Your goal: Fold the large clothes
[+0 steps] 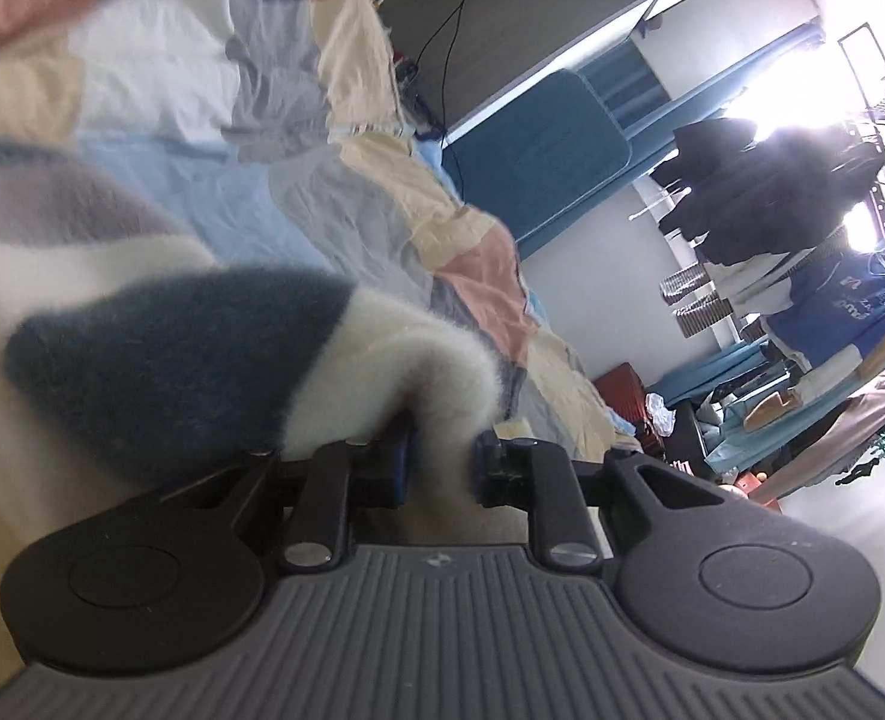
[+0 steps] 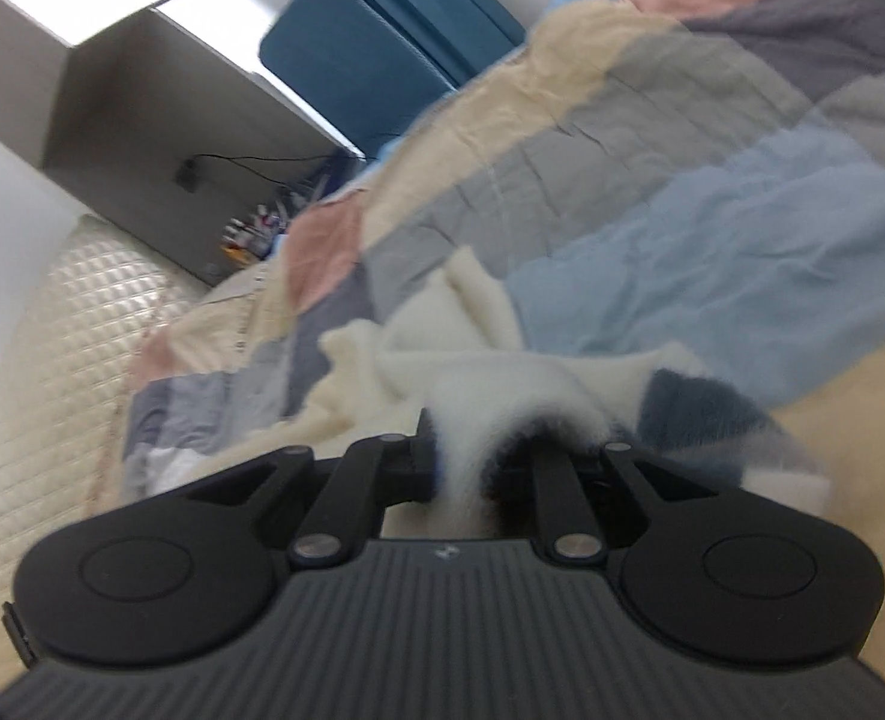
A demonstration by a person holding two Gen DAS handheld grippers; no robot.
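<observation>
Between the jaws of the left gripper (image 1: pixel 439 459) sits a thick fold of a fuzzy sweater (image 1: pixel 160 360), white with a dark teal block and a grey band. Jaws pinching the white part; the garment bulges up and to the left from the grip. Beyond the jaws: a patchwork quilt (image 1: pixel 346 192) in pale blue, cream, pink and grey, covering a bed. Far right of the jaws: a rack of hanging clothes (image 1: pixel 802 276), backlit and glaring.

Right gripper (image 2: pixel 481 465): jaws likewise pinching the same sweater (image 2: pixel 502 384), a white ridge of it arching over the gap. Teal and grey stripes lie just right of the jaws; cream fabric spreads ahead and to the left onto the quilt (image 2: pixel 712 228). Upper left of the jaws: a blue chair (image 2: pixel 352 60) beside a grey desk (image 2: pixel 160 96). Both views blurred.
</observation>
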